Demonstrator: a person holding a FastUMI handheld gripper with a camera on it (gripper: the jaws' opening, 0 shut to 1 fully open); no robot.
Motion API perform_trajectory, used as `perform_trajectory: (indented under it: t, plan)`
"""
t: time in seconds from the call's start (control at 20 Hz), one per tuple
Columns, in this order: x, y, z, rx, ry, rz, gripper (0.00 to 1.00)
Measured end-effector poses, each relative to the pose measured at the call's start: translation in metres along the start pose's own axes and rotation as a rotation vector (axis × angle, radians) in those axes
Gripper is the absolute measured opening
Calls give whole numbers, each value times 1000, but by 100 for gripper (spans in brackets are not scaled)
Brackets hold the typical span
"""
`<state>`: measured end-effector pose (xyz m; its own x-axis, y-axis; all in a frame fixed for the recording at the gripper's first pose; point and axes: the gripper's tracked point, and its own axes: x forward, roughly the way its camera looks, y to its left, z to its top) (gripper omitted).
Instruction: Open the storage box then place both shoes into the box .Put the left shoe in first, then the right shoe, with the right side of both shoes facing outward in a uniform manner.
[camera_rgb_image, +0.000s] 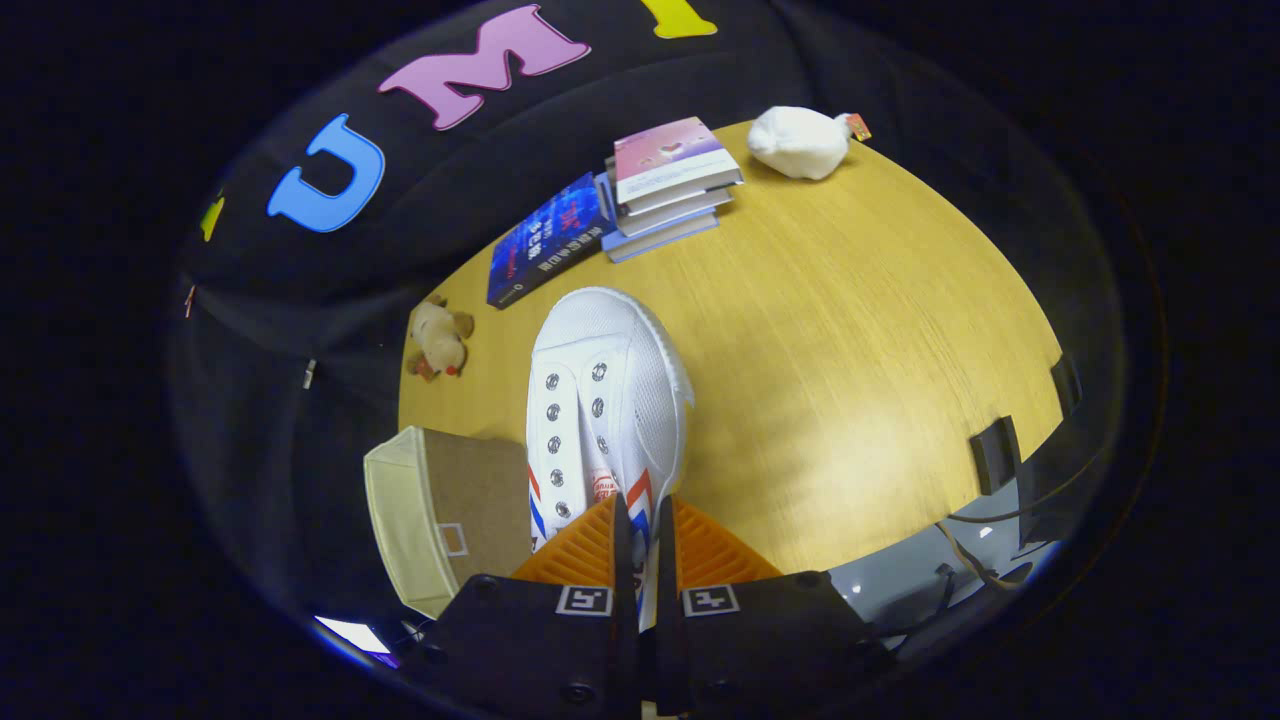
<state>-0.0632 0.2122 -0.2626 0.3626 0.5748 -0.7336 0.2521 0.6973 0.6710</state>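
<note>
A white canvas shoe (603, 400) with metal eyelets and red and blue side stripes hangs above the wooden table (850, 350), toe pointing away from me. My gripper (644, 525) is shut on the shoe's side wall near the heel opening, with both fingers pressed close together on the thin canvas. A beige storage box (440, 510) with an open top sits just left of the fingers, partly under the shoe. What lies inside the box is hidden.
A stack of books (670, 185) and a dark blue book (545, 240) lie at the table's far side. A white plush toy (800, 142) rests beyond them, a small brown plush dog (438, 338) near the left edge. Black clamps (998, 455) and cables sit at the right edge.
</note>
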Motion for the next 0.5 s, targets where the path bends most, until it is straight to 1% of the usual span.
perform_trajectory:
  t: [0.25,0.5]
  plan:
    - [-13,96,-16,-38,17,118,11]
    - [-3,162,-49,-86,71,156,11]
